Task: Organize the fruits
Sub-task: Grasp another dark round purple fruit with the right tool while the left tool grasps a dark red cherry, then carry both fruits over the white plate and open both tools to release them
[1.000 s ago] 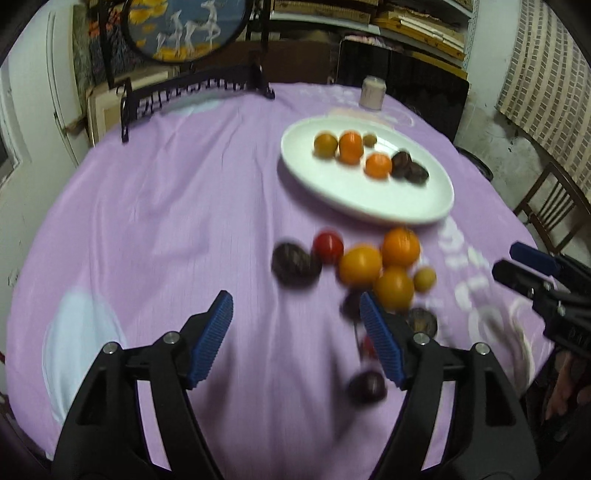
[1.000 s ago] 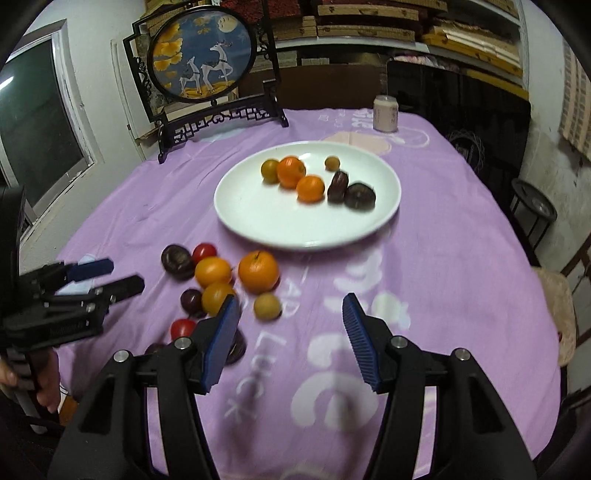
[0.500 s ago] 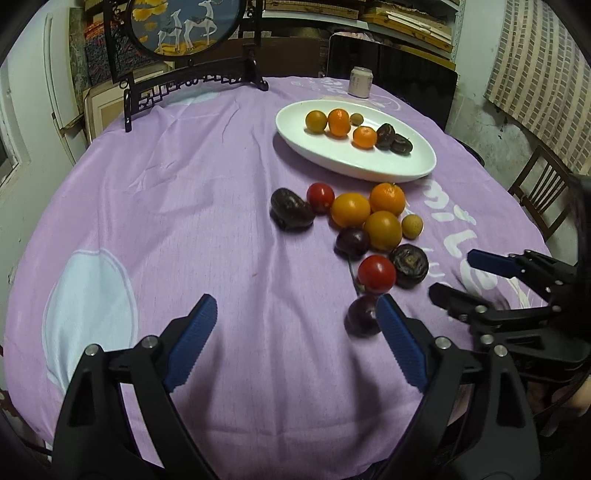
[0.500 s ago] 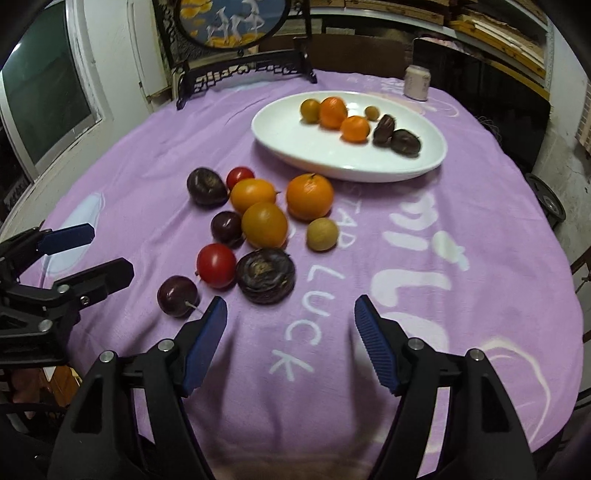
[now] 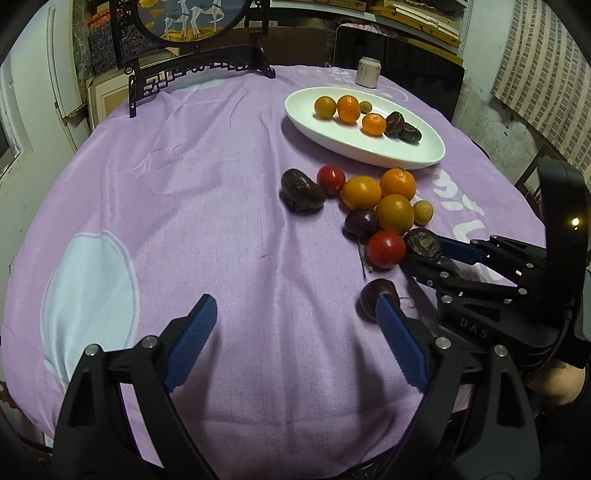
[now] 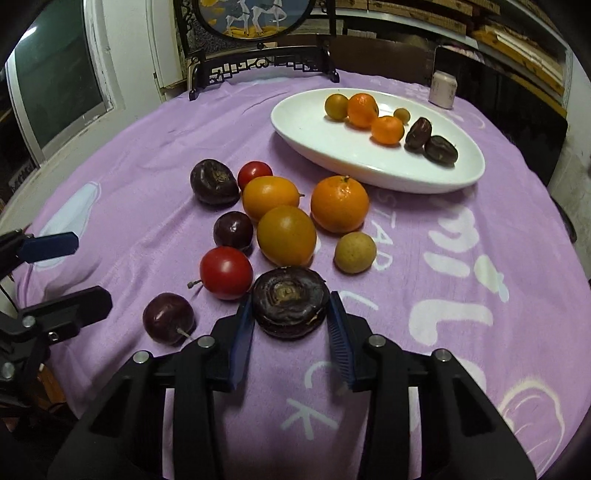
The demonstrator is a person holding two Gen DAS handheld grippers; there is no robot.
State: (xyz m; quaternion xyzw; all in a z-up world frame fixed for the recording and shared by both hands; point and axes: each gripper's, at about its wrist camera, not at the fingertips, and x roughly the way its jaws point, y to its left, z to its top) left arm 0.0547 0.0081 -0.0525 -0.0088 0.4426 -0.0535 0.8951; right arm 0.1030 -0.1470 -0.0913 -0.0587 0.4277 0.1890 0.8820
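Right gripper (image 6: 290,317) low centre, jaws closing round the wrinkled dark fruit (image 6: 290,306), pads at its sides | left gripper (image 5: 295,325) bottom centre, wide, nothing between, plum (image 5: 375,297) just behind its right finger | loose fruit mid-frame on purple cloth (image 5: 184,184) | plate (image 6: 306,125) upper right, six fruits in it

A round desk (image 5: 184,184) under a purple cloth (image 6: 461,229) fills the frame. At its far edge, top centre, stands a dark carved screen (image 6: 255,22). A window (image 6: 51,74) sits upper left, wooden shelves (image 6: 498,33) upper right, a chair (image 5: 532,177) at right. Light is dim.
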